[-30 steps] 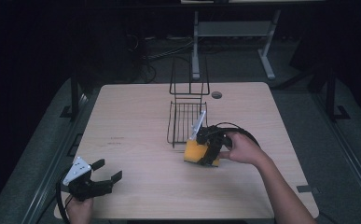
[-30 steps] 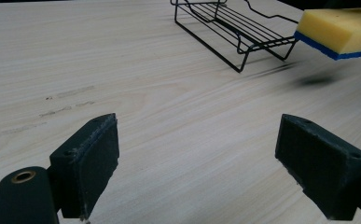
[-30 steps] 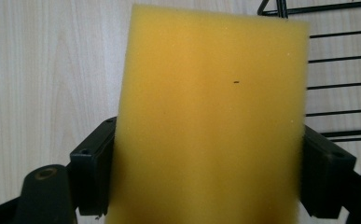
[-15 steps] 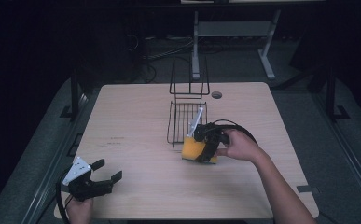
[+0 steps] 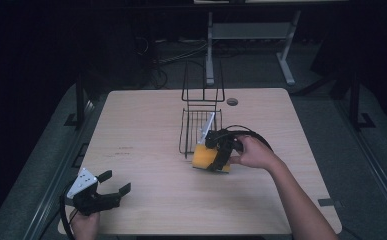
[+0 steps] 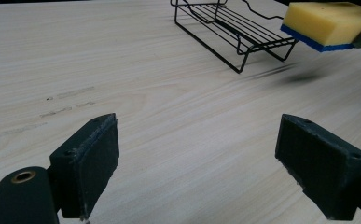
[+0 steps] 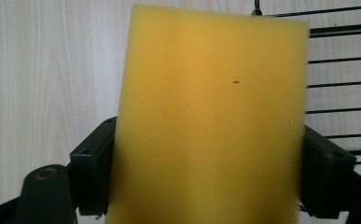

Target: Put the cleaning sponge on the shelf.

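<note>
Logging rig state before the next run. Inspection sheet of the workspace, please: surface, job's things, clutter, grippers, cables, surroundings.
Surface: light wooden table, faint scuff marks left of centre, a round hole near the far edge.
Job's things: yellow sponge with a blue underside, held above the table beside the black wire rack.
Clutter: nothing seen.
Grippers: right gripper shut on the sponge; left gripper open, jaws wide apart, low over the near left corner.
Cables: black cable loops from the right gripper; another trails from the left gripper.
Surroundings: dark room, grey floor, a metal stand behind the table.
</note>
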A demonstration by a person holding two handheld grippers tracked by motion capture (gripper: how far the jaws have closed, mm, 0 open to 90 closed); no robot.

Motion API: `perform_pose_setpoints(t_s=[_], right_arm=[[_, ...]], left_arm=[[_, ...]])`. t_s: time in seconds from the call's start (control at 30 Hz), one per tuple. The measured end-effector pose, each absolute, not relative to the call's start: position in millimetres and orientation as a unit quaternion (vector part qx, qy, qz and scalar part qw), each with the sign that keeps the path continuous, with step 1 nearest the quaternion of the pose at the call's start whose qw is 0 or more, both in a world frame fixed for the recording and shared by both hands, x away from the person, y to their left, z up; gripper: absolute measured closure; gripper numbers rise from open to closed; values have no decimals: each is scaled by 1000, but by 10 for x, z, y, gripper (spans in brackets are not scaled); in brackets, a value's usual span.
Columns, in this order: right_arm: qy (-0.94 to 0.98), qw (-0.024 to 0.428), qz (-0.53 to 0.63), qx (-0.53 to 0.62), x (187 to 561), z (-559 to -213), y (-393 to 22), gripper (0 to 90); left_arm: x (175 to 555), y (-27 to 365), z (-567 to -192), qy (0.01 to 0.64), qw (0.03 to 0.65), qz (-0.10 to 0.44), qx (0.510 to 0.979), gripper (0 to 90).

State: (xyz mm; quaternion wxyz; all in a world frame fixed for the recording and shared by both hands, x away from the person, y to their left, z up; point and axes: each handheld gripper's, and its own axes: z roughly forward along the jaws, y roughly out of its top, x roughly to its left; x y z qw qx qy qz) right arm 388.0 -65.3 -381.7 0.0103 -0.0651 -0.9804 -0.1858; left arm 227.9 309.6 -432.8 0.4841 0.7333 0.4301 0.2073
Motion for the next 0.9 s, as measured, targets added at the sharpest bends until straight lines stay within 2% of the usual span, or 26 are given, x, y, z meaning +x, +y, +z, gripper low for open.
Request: perform_pose_setpoints(t_s=[0.9], right_arm=[[-978, 22, -193, -74, 4120, -3886, -594, 206]], left_arm=[[2285, 3094, -4329, 430, 485, 206, 733, 128]])
